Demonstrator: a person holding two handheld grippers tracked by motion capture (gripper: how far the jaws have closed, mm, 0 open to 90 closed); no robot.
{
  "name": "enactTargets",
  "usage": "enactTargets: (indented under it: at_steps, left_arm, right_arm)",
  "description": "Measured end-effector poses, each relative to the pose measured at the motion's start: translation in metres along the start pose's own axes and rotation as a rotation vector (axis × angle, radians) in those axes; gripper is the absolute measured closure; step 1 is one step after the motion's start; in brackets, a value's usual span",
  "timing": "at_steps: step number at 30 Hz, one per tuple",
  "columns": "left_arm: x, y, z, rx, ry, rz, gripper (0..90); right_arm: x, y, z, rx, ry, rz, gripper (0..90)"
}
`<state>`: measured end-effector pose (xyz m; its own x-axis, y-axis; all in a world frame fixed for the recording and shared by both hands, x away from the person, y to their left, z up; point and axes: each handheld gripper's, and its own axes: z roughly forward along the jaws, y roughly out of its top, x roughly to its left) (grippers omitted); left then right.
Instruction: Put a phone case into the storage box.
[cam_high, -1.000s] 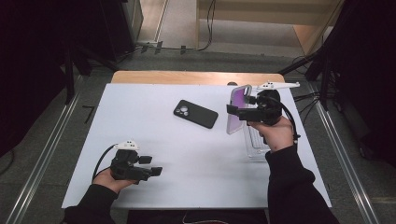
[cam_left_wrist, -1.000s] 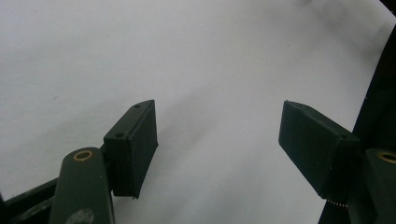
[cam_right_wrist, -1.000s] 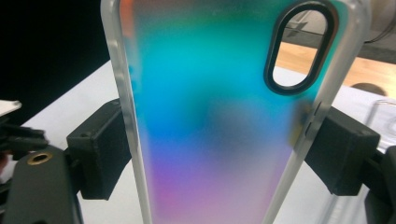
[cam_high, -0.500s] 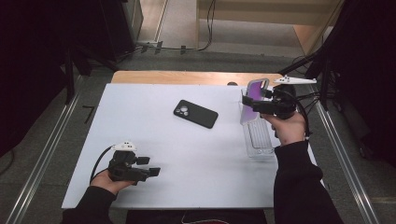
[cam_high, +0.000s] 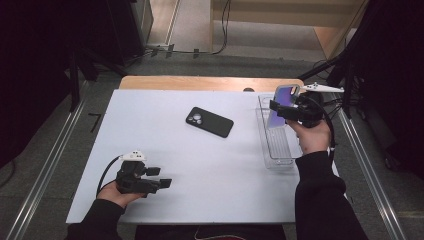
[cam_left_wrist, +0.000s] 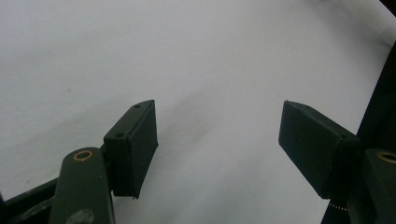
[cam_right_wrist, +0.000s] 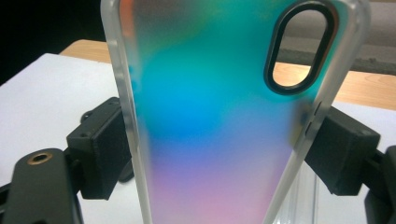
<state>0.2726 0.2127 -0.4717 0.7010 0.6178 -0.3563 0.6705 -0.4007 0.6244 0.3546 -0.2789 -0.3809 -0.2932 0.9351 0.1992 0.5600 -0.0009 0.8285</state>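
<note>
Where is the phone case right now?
In the high view, the phone case is at the table's far right, clamped in the right gripper above the clear tray.

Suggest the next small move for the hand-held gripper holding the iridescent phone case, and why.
Probably lower the translucent iridescent phone case into the clear plastic tray: the right hand-held gripper clamps it upright above the tray, not yet inside.

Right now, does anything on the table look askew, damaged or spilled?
Nothing stands out. The black smartphone lies flat, face down, at a slant on the white table. The right gripper clamps an iridescent translucent phone case upright over the clear plastic tray. The left gripper is open.
</note>
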Motion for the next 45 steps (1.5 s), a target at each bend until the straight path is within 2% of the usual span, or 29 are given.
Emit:
enactTargets:
  at_steps: [6, 14, 18, 29, 39, 42, 45]
  left_arm:
    - [0.000, 0.000, 0.000, -0.001, 0.000, 0.002, 28.1]
    - [0.001, 0.001, 0.000, -0.007, 0.000, -0.003, 28.1]
    - [0.001, 0.000, 0.000, -0.008, 0.009, -0.007, 28.1]
    - [0.002, -0.001, 0.000, -0.010, 0.007, -0.016, 28.1]
    - [0.003, -0.001, 0.001, -0.008, 0.007, -0.017, 28.1]
    - [0.003, -0.001, 0.001, -0.008, 0.006, -0.015, 28.1]
    - [0.002, -0.001, 0.001, -0.009, 0.006, -0.015, 28.1]
  right_arm:
    - [-0.008, -0.002, 0.008, 0.007, -0.037, -0.001, 14.6]
    - [-0.019, -0.001, 0.028, 0.011, -0.076, 0.007, 14.6]
    - [-0.023, 0.003, 0.038, 0.039, -0.092, 0.006, 14.6]
    - [-0.035, 0.020, 0.063, 0.050, -0.077, 0.028, 14.6]
    - [-0.046, 0.037, 0.081, 0.047, -0.103, 0.043, 14.6]
    - [-0.049, 0.038, 0.089, 0.077, -0.120, 0.027, 14.5]
    - [-0.052, 0.036, 0.096, 0.061, -0.129, 0.049, 14.5]
